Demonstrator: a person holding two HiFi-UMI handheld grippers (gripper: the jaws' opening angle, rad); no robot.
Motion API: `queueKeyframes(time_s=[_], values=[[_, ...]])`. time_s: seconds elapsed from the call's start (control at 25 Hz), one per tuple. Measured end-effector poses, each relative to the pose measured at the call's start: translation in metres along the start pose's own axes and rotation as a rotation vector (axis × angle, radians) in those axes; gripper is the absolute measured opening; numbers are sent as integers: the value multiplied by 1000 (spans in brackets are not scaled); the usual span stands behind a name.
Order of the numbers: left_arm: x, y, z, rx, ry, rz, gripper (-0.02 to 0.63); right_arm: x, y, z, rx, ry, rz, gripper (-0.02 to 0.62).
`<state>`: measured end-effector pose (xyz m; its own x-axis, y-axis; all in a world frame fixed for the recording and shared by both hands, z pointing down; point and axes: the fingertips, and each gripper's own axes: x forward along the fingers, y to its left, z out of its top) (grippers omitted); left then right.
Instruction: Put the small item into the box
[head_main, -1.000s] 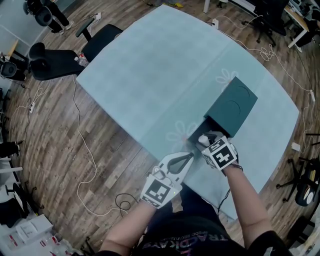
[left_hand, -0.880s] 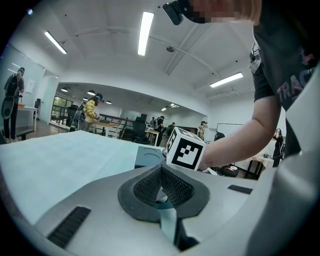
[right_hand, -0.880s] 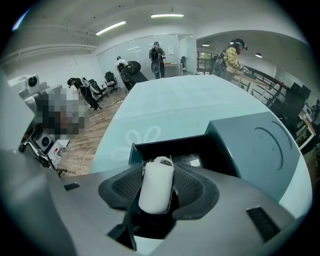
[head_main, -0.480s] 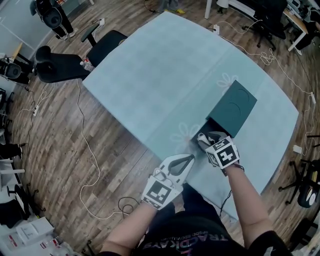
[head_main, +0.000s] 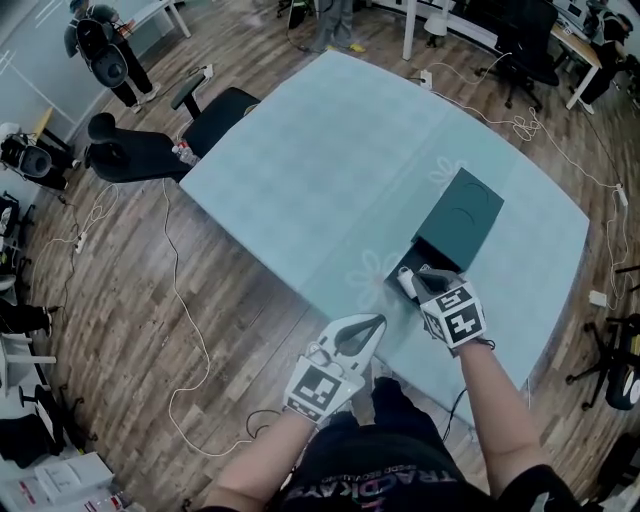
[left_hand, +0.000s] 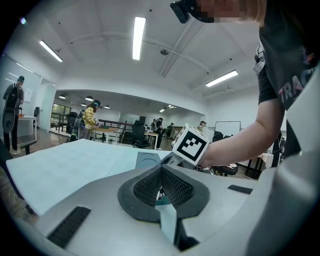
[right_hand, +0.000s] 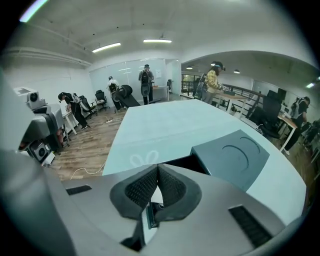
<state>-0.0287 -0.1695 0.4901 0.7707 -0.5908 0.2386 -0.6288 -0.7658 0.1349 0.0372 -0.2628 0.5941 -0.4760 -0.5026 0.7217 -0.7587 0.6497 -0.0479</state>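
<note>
The box (head_main: 458, 222) lies on the table (head_main: 320, 150), and its open end points back at the person. The right gripper (head_main: 410, 278) is right at that open end, just in front of the box. The left gripper (head_main: 377, 321) is a bit further in front of the box and to its left, above the table's near edge. Far to the left of the box, off the table, a chair (head_main: 215, 110) stands on the floor (head_main: 100, 300).
</note>
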Motion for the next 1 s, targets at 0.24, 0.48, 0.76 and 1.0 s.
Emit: queueKeyframes(time_s=[0.24, 0.48, 0.76, 1.0], values=[[-29, -6, 4, 9, -12, 11, 34, -37, 19, 13, 35, -124, -48, 18], [-55, -6, 20, 7, -55, 15, 34, -79, 38, 17, 87, -207, -91, 18], [-74, -22, 27, 30, -58, -48, 34, -132, 64, 16, 162, -356, -136, 18], [-86, -51, 28, 52, -52, -136, 34, -177, 90, 2, 197, -429, -206, 18]])
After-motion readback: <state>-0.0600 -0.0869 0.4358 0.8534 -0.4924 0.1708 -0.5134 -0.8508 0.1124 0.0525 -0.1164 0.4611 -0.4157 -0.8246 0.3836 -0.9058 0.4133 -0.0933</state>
